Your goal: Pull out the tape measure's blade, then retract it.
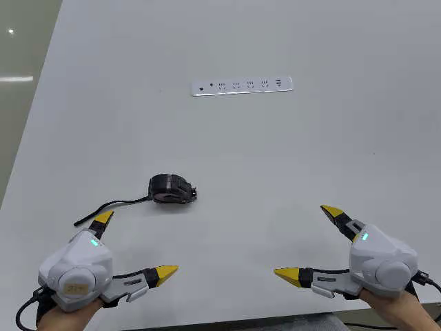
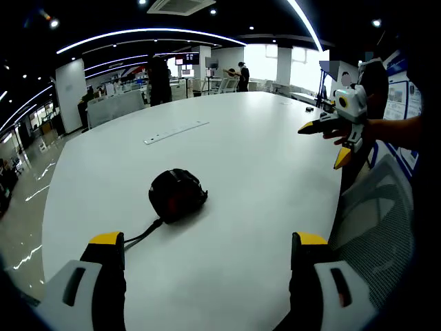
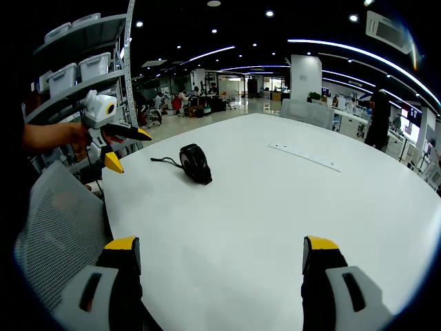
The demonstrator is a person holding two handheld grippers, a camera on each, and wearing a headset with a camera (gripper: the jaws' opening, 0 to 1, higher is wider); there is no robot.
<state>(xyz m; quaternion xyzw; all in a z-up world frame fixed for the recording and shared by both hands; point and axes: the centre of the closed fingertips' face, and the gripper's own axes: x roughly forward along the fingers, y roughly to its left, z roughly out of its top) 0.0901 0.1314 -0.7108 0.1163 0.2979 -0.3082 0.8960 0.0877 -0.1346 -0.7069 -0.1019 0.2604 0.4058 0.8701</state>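
A black tape measure [image 1: 171,189] lies on the white table [image 1: 227,145], its black wrist strap [image 1: 110,205] trailing to the left. The blade is inside the case. In the left gripper view the tape measure [image 2: 176,194] sits ahead of the jaws, and in the right gripper view the tape measure [image 3: 196,163] lies far off to the left. My left gripper [image 1: 136,248] is open near the table's front left, empty, a short way in front of the tape measure. My right gripper [image 1: 310,241] is open at the front right, also empty.
A white power strip [image 1: 242,85] lies flat further back on the table. The table's left edge runs along a shiny floor [image 1: 21,76]. A mesh chair back [image 3: 58,227] stands at the near edge. People and desks fill the room [image 2: 165,76] behind.
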